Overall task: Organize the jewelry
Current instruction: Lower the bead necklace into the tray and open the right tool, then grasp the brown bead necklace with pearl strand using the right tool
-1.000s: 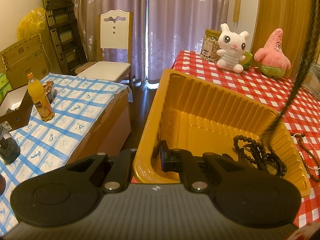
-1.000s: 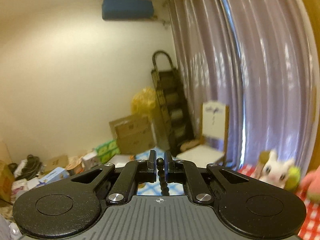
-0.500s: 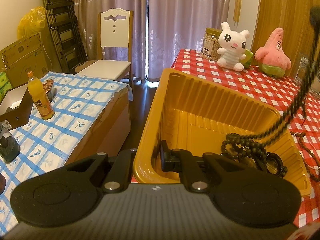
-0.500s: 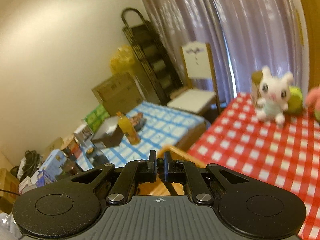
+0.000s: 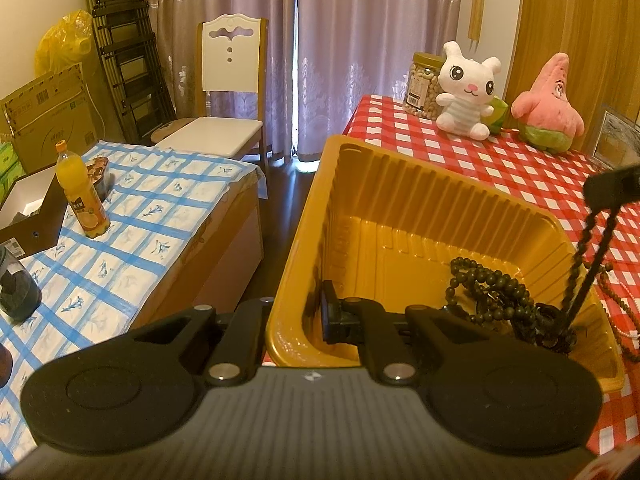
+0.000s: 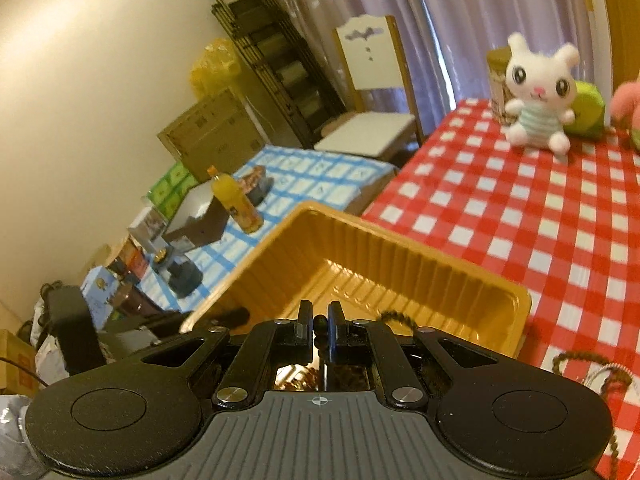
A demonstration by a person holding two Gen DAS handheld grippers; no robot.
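My left gripper (image 5: 318,316) clamps near wall of yellow tray (image 5: 400,184). My right gripper (image 6: 319,326) pinches dark bead necklace (image 5: 492,284); strand hangs vertical from fingers, lower loops piled in tray's right corner. More beads (image 5: 616,304) on bench beyond tray's right rim.

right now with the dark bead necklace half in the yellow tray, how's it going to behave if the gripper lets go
Probably floppy: the dark bead necklace hangs limp from the right gripper and its lower part heaps in loose coils in the yellow tray. On release it would likely slump onto that heap rather than roll. The coils look tangle-prone, and a loop near the tray's rim could spill over.
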